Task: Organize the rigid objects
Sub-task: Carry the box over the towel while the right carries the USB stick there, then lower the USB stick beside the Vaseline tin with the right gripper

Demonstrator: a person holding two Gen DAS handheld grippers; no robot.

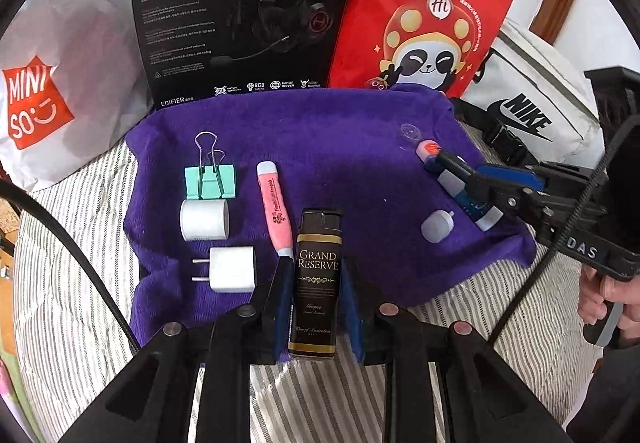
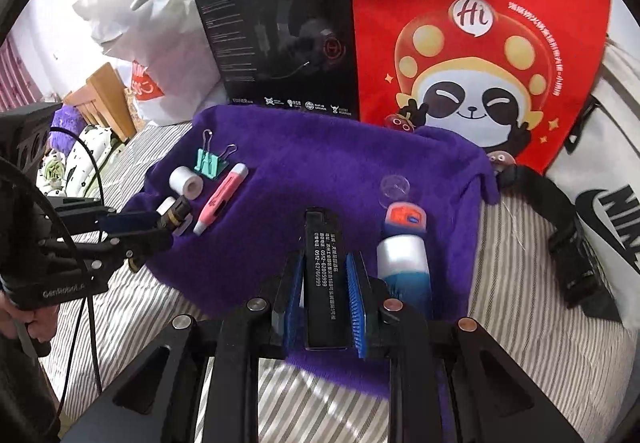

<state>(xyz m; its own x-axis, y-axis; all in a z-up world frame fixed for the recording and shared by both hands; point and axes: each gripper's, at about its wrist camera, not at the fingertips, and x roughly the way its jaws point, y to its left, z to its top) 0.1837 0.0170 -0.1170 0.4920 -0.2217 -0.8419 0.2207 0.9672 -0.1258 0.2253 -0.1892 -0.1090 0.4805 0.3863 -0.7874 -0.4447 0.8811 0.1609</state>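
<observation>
On the purple towel (image 1: 320,131), we find four items aligned at nine o'clock; left claw (image 1: 316,283) clamped on the Grand Reserve box (image 1: 318,275), right claw (image 2: 326,275) on a black bar (image 2: 320,275); three items remain.

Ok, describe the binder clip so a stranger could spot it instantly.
Find the purple fleece towel spread on the striped bedding. At its far left corner sits the mint-green metal binder clip, just behind a white tape roll; only it has silver wire handles.
</observation>
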